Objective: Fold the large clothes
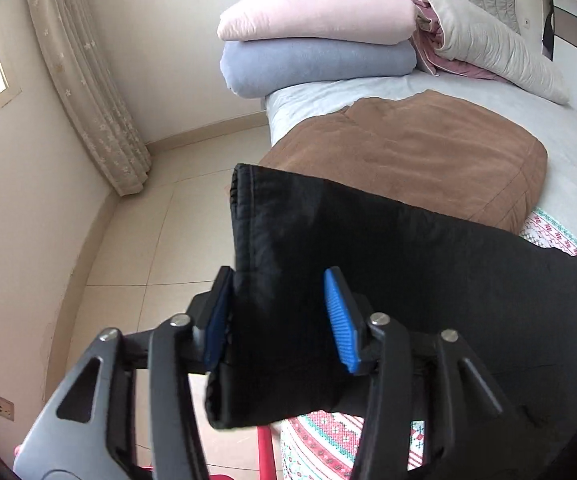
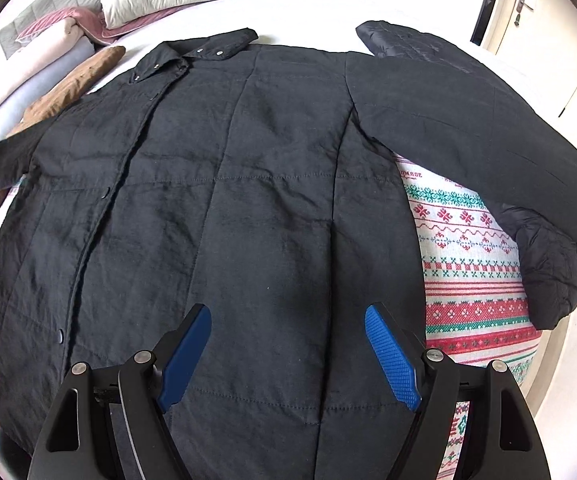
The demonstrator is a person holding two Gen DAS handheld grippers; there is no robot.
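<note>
Between our left gripper's blue pads we see a black sleeve cuff of the coat; the pads stand apart with the fabric lying between them, and we cannot tell whether they actually pinch it. This gripper points forward and slightly up, with the sleeve rising ahead of its tips and the coat's body spreading off to its right.

Our right gripper hovers above the lower part of the black coat, tilted down toward it, its jaws spread wide and holding nothing.

We count one black quilted coat, laid flat and front-up on the bed, collar far ahead of the right gripper, one sleeve stretched out to its right. A second dark puffy garment lies under that sleeve, on one patterned red-and-green blanket. Ahead of the left gripper we see one brown garment, and beyond it two stacked pillows, pink over blue, plus one beige pillow to their right.
</note>
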